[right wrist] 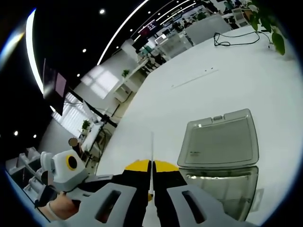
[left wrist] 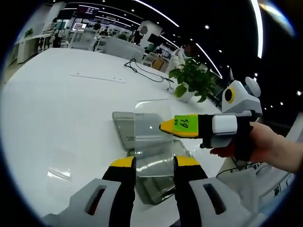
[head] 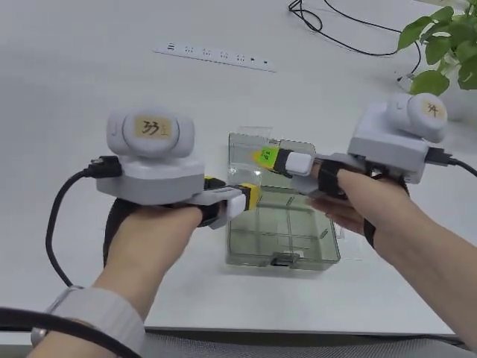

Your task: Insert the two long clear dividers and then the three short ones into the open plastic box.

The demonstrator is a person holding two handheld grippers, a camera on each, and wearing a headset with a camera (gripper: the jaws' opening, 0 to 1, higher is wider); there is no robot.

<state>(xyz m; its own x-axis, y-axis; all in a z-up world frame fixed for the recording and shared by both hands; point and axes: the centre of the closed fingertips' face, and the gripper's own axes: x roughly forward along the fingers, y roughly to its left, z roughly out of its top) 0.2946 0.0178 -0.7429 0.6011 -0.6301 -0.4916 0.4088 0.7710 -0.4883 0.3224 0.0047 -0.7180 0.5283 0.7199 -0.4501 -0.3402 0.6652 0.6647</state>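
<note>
A white workbench [head: 89, 97] spreads out on every side of the fingers [left wrist: 124, 163] of the left gripper [left wrist: 156, 163]. Far ahead of them a white power strip [left wrist: 97, 78] lies flat on it. Ahead and to their right, a black cable [left wrist: 135, 71] loops near a leafy potted plant [left wrist: 191, 80]. Past the workbench's far edge, rows of desks [left wrist: 80, 40] stand in an open hall. High above the fingers [right wrist: 138, 166] of the right gripper [right wrist: 151, 166], long light strips [right wrist: 128, 28] and small spots cross a dark ceiling. Up to their left are bright windows [right wrist: 102, 78].
</note>
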